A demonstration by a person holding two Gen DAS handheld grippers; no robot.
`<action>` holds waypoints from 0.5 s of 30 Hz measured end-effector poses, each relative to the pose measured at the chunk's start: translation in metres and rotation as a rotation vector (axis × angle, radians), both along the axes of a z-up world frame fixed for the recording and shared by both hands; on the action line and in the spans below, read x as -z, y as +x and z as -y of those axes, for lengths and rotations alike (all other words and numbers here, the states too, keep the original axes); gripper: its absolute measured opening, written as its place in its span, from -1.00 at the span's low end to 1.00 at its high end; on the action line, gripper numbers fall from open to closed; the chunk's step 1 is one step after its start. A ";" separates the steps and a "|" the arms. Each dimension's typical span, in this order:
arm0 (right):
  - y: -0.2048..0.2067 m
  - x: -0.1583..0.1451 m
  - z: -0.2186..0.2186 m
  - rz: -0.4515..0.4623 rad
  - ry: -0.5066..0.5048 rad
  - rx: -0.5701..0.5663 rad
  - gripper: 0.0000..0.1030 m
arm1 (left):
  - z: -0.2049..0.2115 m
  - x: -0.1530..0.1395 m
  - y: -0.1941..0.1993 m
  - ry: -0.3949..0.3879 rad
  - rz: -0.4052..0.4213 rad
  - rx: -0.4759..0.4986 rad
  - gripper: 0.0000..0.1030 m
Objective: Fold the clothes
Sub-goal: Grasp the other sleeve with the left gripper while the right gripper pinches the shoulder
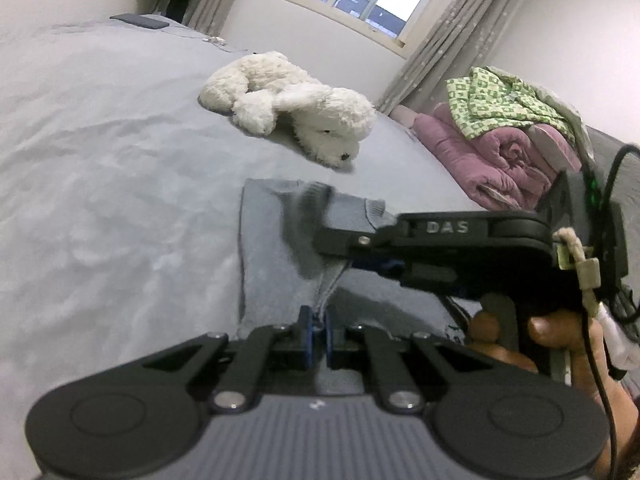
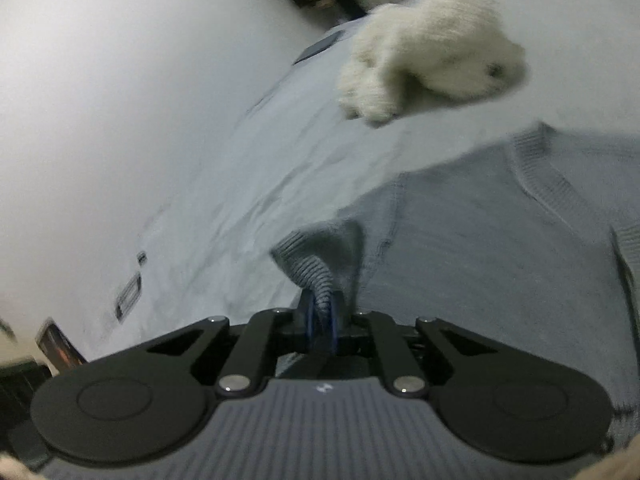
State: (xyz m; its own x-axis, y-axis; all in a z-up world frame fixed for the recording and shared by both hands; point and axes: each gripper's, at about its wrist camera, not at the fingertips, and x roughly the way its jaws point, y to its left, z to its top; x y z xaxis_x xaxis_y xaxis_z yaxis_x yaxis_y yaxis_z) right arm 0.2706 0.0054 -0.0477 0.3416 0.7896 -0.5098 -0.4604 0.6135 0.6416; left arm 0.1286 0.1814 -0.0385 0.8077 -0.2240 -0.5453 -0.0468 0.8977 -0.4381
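Observation:
A grey knit sweater [image 1: 272, 252] lies on the bed, seen in both wrist views [image 2: 480, 248]. My left gripper [image 1: 316, 330] is shut on a pinch of its fabric near the camera. My right gripper [image 2: 322, 316] is shut on the ribbed cuff of a sleeve [image 2: 308, 264] and holds it lifted over the sweater's body. In the left wrist view the right gripper [image 1: 340, 236] crosses from the right, held by a hand, with the sleeve end hanging from it.
A white plush dog [image 1: 296, 108] lies on the grey bed sheet [image 1: 100, 160] just beyond the sweater; it also shows in the right wrist view [image 2: 432, 52]. A pile of pink and green bedding [image 1: 508, 136] sits at the right. A dark flat object [image 1: 140, 21] lies at the bed's far edge.

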 end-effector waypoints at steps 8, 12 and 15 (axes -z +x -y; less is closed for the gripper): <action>0.006 0.017 0.026 -0.118 0.088 0.131 -0.82 | 0.004 0.002 0.001 0.023 -0.007 0.012 -0.89; 0.009 0.020 0.039 -0.170 0.116 0.195 -0.63 | 0.005 0.004 0.002 0.038 -0.013 0.018 -0.89; 0.010 0.022 0.043 -0.196 0.153 0.224 -0.35 | 0.006 0.005 0.002 0.051 -0.020 0.017 -0.89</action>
